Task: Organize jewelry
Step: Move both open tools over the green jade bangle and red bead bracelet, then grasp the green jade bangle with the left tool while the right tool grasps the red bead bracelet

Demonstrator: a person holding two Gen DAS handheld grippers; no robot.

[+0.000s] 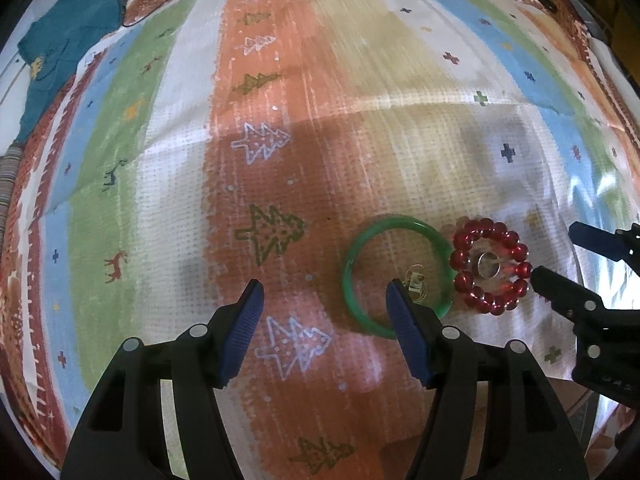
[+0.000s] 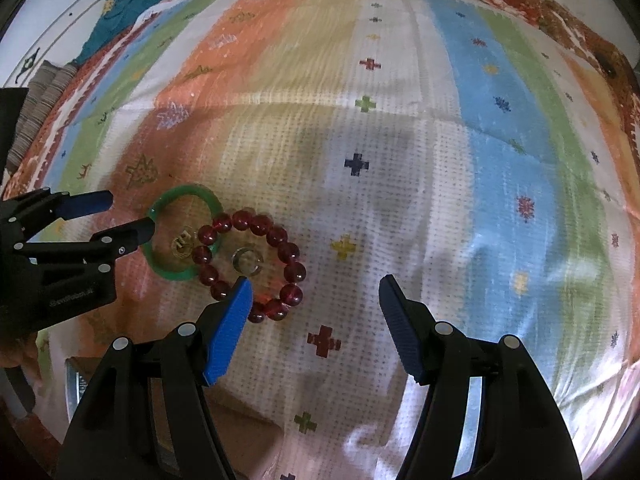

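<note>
A striped, woven-look cloth (image 1: 280, 128) in orange, green, blue and white, printed with small trees, deer and crosses, covers the whole surface; whether a bed or a bench lies under it cannot be told. A teal garment (image 1: 64, 40) lies crumpled at the far left edge.

The jewelry sits together on the cloth. A green bangle (image 1: 352, 264) lies flat with a small gold-coloured piece (image 1: 416, 284) inside its ring. Touching its right side is a red bead bracelet (image 1: 490, 266), and a silver ring (image 1: 486, 264) lies inside that loop.

The left tongs (image 1: 324, 294) hang wide open and empty, the right-hand pad just over the bangle's inner edge. The right tongs (image 2: 314, 290) are equally wide and empty, the left pad over the near beads.

The bangle looks rigid, smooth and probably brittle; a pinch across its band, pads inside and outside, seems safest, since a hard squeeze could skid it off. The bead bracelet is likely strung on elastic, so it will sag and swing; grip squarely on one or two beads. The ring and gold piece are tiny and light, easily nudged away.
</note>
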